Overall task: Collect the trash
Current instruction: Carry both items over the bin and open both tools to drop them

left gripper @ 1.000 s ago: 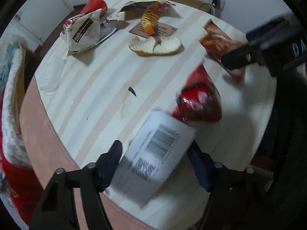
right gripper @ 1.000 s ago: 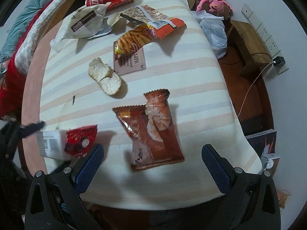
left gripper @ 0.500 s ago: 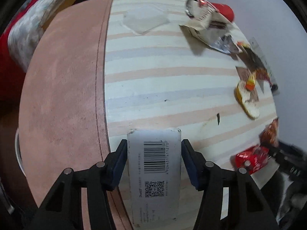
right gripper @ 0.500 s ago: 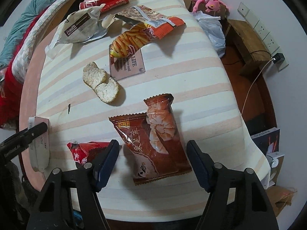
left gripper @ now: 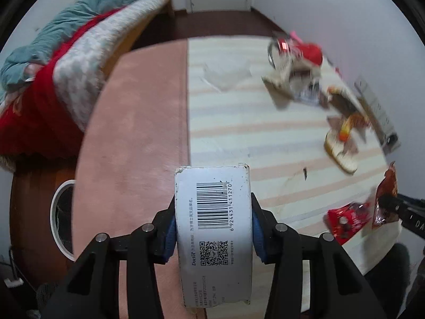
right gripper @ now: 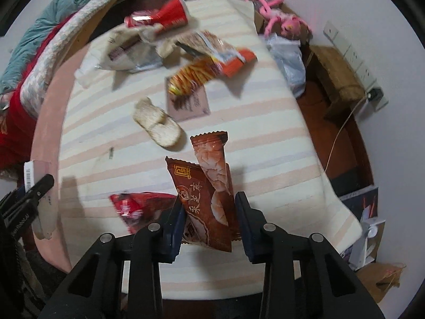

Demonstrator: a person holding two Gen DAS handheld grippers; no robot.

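My left gripper is shut on a white carton with a barcode and holds it above the pink table edge; it also shows at the left of the right wrist view. My right gripper is shut on a brown snack wrapper, lifted off the striped cloth. A red wrapper lies just left of it and also shows in the left wrist view. Farther back lie a rice cracker, an orange chip bag, a white bag and a red cup.
A round table carries a striped cloth. A white-rimmed bin stands on the floor at the left. A bed with red and teal blankets is behind. A pink toy, a plastic bag and a power strip are on the right.
My left gripper has swung left with the carton, toward the pink table edge and the bin. My right gripper has closed on the brown wrapper and lifted it.
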